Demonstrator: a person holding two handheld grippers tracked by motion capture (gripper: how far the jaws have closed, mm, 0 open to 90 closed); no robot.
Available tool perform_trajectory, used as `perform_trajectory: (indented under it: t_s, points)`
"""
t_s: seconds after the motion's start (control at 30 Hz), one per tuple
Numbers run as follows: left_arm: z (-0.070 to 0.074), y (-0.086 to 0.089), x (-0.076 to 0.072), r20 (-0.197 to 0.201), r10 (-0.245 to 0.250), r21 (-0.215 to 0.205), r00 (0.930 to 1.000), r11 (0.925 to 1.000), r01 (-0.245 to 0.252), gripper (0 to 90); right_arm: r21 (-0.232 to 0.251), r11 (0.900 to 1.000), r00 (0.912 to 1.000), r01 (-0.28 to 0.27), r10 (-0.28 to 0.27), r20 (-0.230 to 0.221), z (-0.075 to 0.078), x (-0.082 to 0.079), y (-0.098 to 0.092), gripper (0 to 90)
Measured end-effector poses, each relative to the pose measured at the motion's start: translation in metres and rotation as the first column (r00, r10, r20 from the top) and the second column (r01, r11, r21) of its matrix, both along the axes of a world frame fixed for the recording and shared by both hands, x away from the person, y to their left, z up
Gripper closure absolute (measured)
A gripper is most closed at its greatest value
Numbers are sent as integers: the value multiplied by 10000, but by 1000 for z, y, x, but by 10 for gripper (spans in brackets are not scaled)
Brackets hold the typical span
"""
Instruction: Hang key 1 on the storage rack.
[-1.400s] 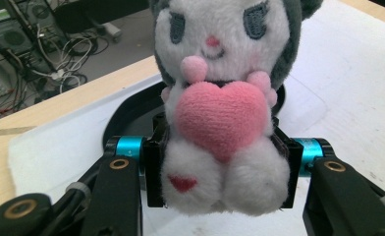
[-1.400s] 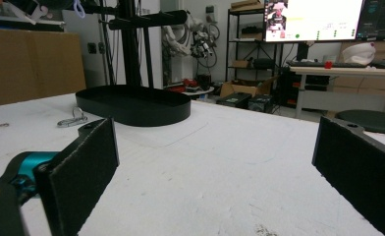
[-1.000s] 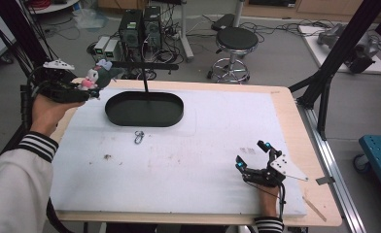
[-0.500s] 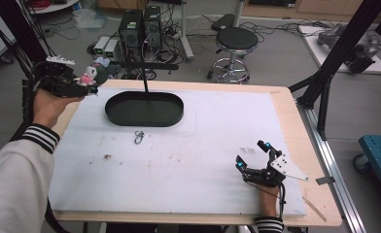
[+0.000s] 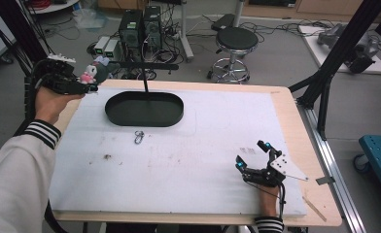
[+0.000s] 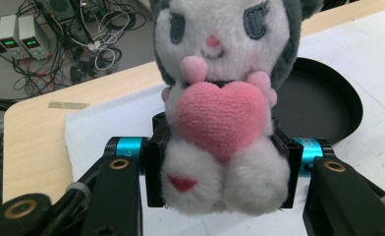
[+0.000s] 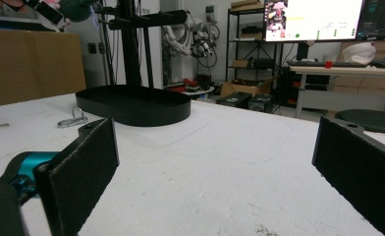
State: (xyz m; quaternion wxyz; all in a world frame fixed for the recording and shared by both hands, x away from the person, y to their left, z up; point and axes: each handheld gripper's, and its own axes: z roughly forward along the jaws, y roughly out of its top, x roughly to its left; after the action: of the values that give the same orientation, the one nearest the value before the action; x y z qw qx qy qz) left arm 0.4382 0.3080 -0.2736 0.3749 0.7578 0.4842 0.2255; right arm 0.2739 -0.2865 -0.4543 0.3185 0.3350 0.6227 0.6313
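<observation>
A grey and white plush toy hugging a pink heart sits between the jaws of my left gripper, which is shut on its lower body. In the high view the left gripper holds the plush toy in the air over the table's far left corner, left of the black oval tray. From the tray rises a black stand with a crossbar. My right gripper rests on the white board near the front right, open and with nothing in it. In its own view the right gripper has wide-apart jaws facing the tray.
A small metal clasp lies on the white foam board just in front of the tray, and it is the clasp left of the tray in the right gripper view. Black frame posts stand at the right edge.
My left gripper has risen a little with the plush toy and drifted slightly away from me. The right gripper has stayed put.
</observation>
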Motion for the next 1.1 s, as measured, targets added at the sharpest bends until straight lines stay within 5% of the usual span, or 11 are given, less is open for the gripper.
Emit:
perform_trajectory:
  t_s: [0.7, 1.1]
  points:
    - [6, -2, 16, 139, 96, -52, 9999, 9999, -95, 537, 20, 10000, 10000, 3, -3, -1, 0, 0, -1, 28]
    - [-2, 1, 29, 94, 467, -275, 9989, 9985, -464, 537, -2, 10000, 10000, 2, -2, -60, 0, 1, 0, 28]
